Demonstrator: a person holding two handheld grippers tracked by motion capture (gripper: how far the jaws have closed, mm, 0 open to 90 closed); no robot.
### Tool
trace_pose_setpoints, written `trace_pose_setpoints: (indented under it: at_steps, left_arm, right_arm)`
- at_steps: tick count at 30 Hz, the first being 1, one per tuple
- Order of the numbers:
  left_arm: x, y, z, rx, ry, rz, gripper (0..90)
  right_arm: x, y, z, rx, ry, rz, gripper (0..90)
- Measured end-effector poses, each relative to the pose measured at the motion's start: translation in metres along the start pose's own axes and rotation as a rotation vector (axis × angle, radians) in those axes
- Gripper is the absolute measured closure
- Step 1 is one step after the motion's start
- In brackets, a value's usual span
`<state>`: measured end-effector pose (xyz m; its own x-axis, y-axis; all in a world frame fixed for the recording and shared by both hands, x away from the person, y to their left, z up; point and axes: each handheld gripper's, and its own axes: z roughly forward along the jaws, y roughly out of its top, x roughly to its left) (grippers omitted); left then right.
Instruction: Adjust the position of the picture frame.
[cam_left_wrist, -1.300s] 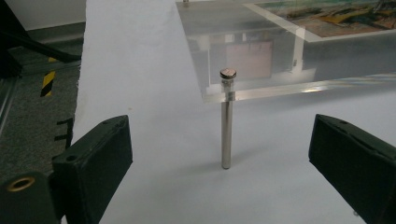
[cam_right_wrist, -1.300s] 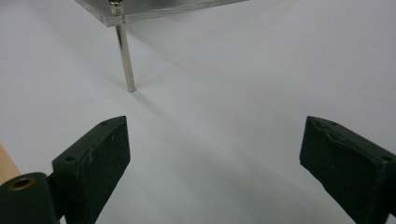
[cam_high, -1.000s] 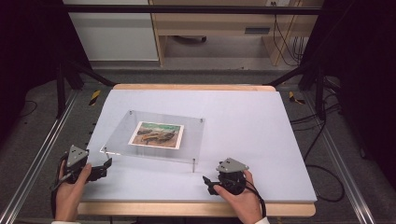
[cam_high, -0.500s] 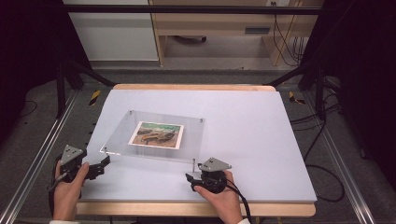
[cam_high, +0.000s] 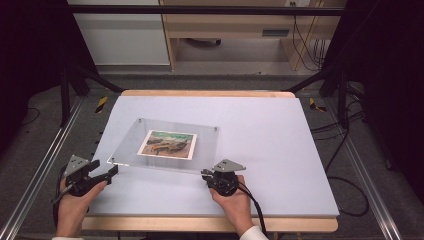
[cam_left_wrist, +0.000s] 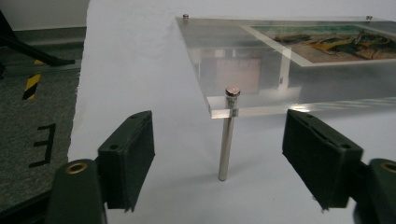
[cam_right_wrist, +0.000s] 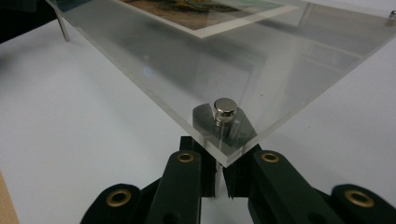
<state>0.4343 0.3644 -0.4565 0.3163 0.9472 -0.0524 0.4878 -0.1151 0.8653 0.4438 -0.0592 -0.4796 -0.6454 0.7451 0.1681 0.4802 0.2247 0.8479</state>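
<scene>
A clear acrylic plate (cam_high: 206, 145) with a printed picture (cam_high: 167, 144) in it stands on thin metal legs on the white table. My left gripper (cam_high: 113, 170) sits at the plate's near left corner, open. Its jaws have just been closing, and the near left leg (cam_left_wrist: 227, 135) stands between them untouched, a wide gap on each side of my left gripper (cam_left_wrist: 218, 156). My right gripper (cam_high: 205, 174) is at the near right corner. Under that corner my right gripper (cam_right_wrist: 218, 181) is shut on the leg below the metal cap (cam_right_wrist: 224, 109).
The white table top (cam_high: 280, 150) has a wooden edge (cam_high: 210, 223) along the front. Metal rails run along both sides of the table, and a cable trails from the right gripper toward the person.
My right gripper has slid left to the plate's near right corner and closed on the leg there. My left hand has stayed in place at the near left corner.
</scene>
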Motion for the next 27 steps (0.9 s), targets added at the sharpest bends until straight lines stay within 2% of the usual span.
trace_pose_setpoints:
  at_steps: [2, 4, 5, 6, 8, 11, 14, 16, 17, 20, 22, 26, 27]
  left_arm:
    - [0.000, 0.000, 0.001, 0.004, -0.003, 0.006, 32.2]
    - [0.000, -0.001, 0.002, 0.013, -0.012, 0.008, 33.9]
    - [0.000, -0.001, 0.002, 0.013, -0.012, 0.012, 40.4]
    - [0.000, -0.001, 0.003, 0.013, -0.010, 0.014, 43.2]
    - [0.000, -0.001, 0.004, 0.016, -0.012, 0.014, 46.0]
    - [-0.001, -0.002, 0.010, 0.027, -0.039, 0.018, 51.2]
    - [-0.001, -0.001, 0.013, 0.027, -0.043, 0.022, 55.0]
    - [0.000, 0.000, 0.016, 0.017, -0.043, 0.014, 59.3]
    - [0.001, 0.000, 0.019, 0.001, -0.046, -0.002, 60.8]
    - [0.001, 0.002, 0.022, -0.022, -0.036, -0.003, 66.0]
    - [0.001, 0.003, 0.026, -0.048, -0.055, -0.014, 69.5]
    - [-0.002, 0.004, 0.026, -0.057, -0.077, -0.021, 81.3]
    - [-0.003, 0.005, 0.026, -0.057, -0.081, -0.023, 81.3]
  right_arm:
    - [-0.001, 0.000, 0.000, -0.012, 0.004, 0.002, 85.0]
    - [-0.003, 0.003, -0.002, -0.031, 0.020, 0.026, 85.0]
    - [-0.004, 0.004, -0.003, -0.031, 0.022, 0.034, 85.1]
    - [-0.005, 0.005, -0.003, -0.032, 0.021, 0.035, 85.0]
    - [-0.006, 0.006, -0.004, -0.030, 0.023, 0.039, 85.0]
    - [-0.010, 0.010, -0.005, -0.036, 0.033, 0.068, 85.0]
    - [-0.011, 0.011, -0.006, -0.039, 0.041, 0.078, 85.0]
    - [-0.013, 0.012, -0.006, -0.039, 0.047, 0.082, 85.1]
    - [-0.013, 0.012, -0.006, -0.039, 0.049, 0.083, 85.1]
    - [-0.013, 0.012, -0.006, -0.034, 0.047, 0.085, 85.1]
    - [-0.014, 0.011, -0.005, -0.031, 0.051, 0.086, 85.1]
    - [-0.014, 0.011, -0.005, -0.032, 0.051, 0.083, 85.0]
    - [-0.014, 0.011, -0.005, -0.032, 0.052, 0.083, 85.0]
